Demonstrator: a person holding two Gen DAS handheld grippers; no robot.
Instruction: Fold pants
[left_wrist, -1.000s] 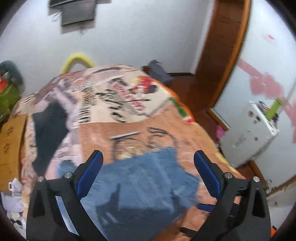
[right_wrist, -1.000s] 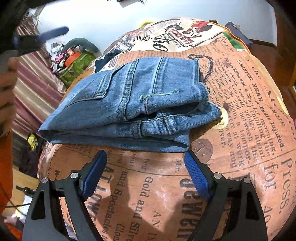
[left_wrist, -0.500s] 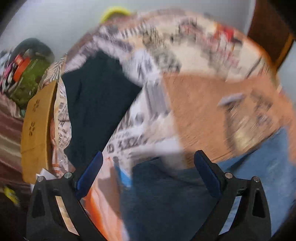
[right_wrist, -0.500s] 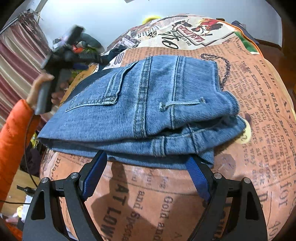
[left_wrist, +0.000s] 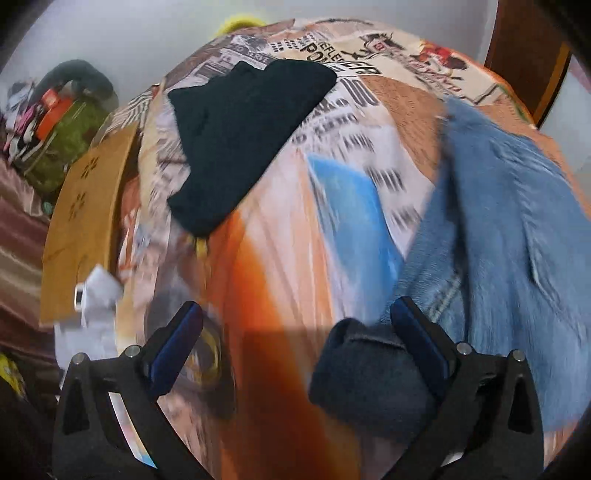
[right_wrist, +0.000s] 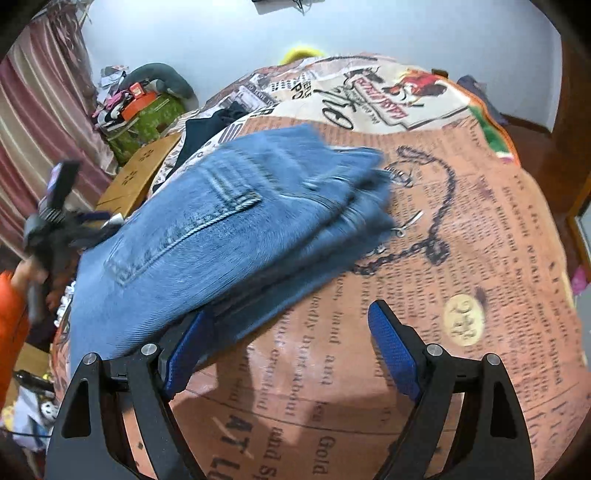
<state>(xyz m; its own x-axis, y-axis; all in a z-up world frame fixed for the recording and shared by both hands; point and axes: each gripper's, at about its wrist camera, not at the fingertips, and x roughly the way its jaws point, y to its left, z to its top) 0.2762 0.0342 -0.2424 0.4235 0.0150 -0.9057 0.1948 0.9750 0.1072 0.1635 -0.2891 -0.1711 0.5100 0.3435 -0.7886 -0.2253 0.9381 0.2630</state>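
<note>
The right claw (right_wrist: 284, 343) stands wide open with nothing gripped. Its left blue pad (right_wrist: 186, 356) sits at the near edge of the jeans (right_wrist: 207, 251), under the overhang of the folded stack; whether it touches the denim cannot be told. Its right pad (right_wrist: 393, 354) hangs over the bare bedspread (right_wrist: 480, 229), apart from the jeans. The jeans lie folded in several layers on the bedspread, back pocket up, their ragged hems pointing away from the claw toward a printed chain.

The left claw (left_wrist: 295, 350) is open too and empty. Its right pad (left_wrist: 417, 350) is just beside a shadowed corner of the jeans (left_wrist: 498, 229), where a dark fold bulges between the pads close to that pad; the picture is too blurred to tell contact. Its left pad (left_wrist: 173, 347) hangs over the bedspread (left_wrist: 280, 258), well apart from the jeans. In this view the jeans run from that corner up and away along the right side.

Beyond the jeans, on the far side from the left claw, a dark garment (left_wrist: 243, 140) lies flat on the bedspread, apart from the denim. In the right wrist view the left claw (right_wrist: 59, 221) shows blurred at the jeans' left edge, held by a hand (right_wrist: 33, 273) with an orange sleeve (right_wrist: 11, 325). Past the bed's edge on that side are a brown board (left_wrist: 85, 229), a green bag (right_wrist: 147, 118) and striped curtains (right_wrist: 33, 122).
</note>
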